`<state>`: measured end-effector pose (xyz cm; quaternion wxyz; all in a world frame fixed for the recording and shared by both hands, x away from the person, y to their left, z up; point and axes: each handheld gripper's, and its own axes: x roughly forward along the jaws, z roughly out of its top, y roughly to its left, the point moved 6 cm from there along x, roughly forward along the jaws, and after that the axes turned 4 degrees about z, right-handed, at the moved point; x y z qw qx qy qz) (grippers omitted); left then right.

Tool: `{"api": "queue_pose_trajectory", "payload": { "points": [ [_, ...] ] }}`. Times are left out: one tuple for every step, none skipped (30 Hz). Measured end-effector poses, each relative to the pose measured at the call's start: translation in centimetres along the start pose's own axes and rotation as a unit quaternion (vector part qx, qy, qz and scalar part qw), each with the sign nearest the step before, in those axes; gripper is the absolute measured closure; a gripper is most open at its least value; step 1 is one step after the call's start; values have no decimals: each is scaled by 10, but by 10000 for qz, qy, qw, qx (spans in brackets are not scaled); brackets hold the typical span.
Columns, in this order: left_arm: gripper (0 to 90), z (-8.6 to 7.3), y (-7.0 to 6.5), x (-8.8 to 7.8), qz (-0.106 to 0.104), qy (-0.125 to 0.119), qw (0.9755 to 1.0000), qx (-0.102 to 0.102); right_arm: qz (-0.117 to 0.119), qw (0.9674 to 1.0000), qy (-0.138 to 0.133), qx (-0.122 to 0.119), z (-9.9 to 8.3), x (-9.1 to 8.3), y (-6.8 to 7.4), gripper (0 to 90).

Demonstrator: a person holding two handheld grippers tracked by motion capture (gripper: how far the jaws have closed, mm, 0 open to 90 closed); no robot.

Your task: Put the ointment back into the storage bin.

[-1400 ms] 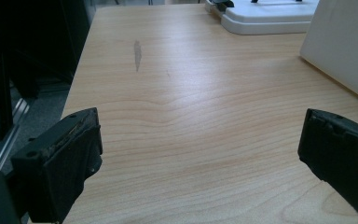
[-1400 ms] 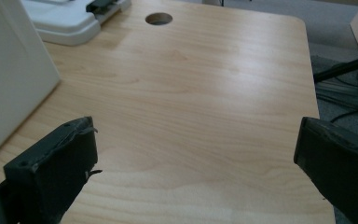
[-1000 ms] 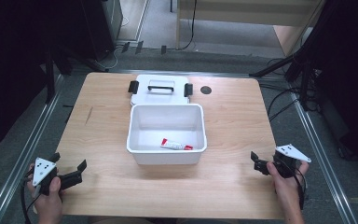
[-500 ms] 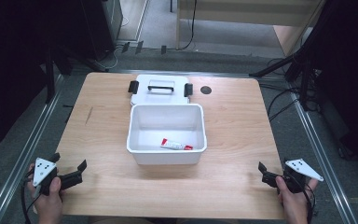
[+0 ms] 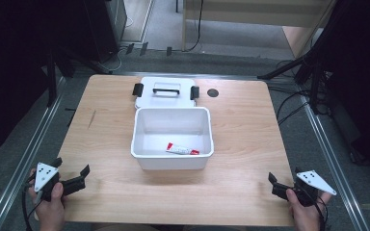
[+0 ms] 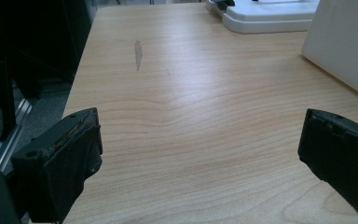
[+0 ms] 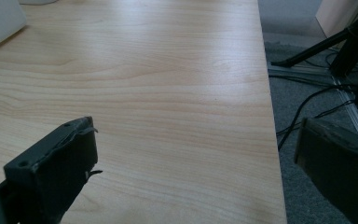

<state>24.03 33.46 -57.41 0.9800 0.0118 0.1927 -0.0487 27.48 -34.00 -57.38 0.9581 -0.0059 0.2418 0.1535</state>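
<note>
The white bin [image 5: 172,139] sits mid-table [image 5: 241,125], tube [image 5: 182,149] inside, lid [image 5: 166,91] at the far edge. Left gripper [image 5: 72,177] holds the near-left corner, right gripper [image 5: 282,187] the near-right corner, both spread and empty. The right gripper view shows floor cables [image 7: 307,112]. The right gripper has drawn back nearer the edge.

The high view looks forward and down over the whole desk [image 5: 241,125]. Both gripper views skim low over it, sharing the white box [image 6: 345,51] at frame edges.
</note>
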Motion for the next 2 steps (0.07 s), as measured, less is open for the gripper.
{"api": "queue_pose_trajectory", "payload": {
  "points": [
    [3, 0, 0, 0, -2, -1, 10000, -7, 7, 10000, 9, 13, 0, 0, 0, 0],
    [3, 0, 0, 0, -2, -1, 10000, -7, 30, 10000, 24, 33, 0, 0, 0, 0]
  ]
}}
